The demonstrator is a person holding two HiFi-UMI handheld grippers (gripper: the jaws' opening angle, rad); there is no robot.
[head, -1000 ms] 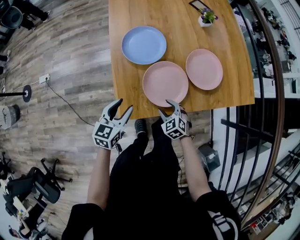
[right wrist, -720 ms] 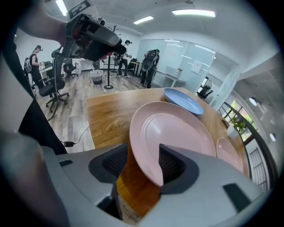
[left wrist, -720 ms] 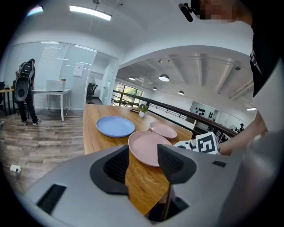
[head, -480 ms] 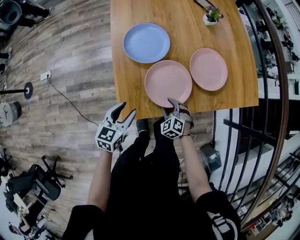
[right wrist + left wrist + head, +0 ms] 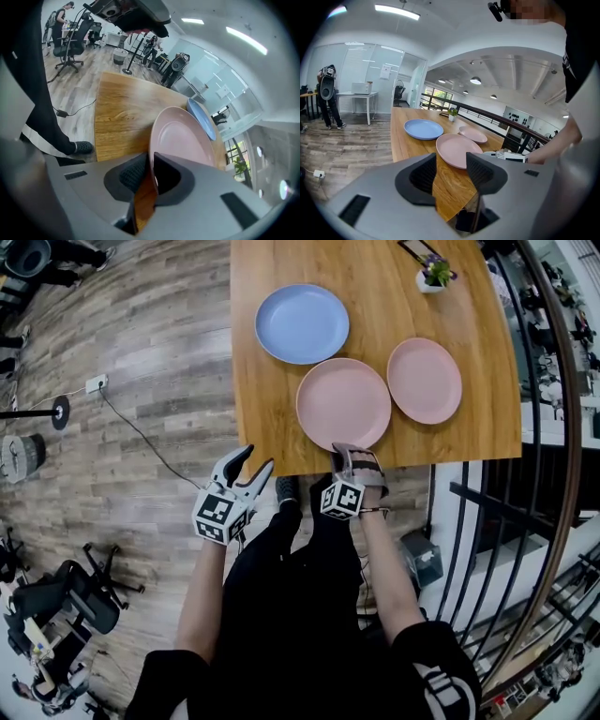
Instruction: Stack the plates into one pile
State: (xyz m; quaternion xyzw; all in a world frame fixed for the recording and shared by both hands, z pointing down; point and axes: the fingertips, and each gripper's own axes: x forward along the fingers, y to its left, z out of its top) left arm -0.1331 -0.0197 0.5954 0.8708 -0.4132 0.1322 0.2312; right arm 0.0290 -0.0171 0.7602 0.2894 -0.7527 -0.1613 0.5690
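**Three plates, rim grip on one**

Right tongs (image 5: 150,172) have just closed to a narrow gap, pinching the near rim of the big pink plate (image 5: 343,404) at the desk (image 5: 375,287) front edge. Lift it level and keep the bite deep so it doesn't droop. Left tongs (image 5: 251,458) are spread and empty, off the desk. Blue plate (image 5: 302,323) and small pink plate (image 5: 424,381) lie separately behind.

Bare tabletop (image 5: 267,418) left of near pink plate (image 5: 343,404); railing (image 5: 569,456) hems right edge.
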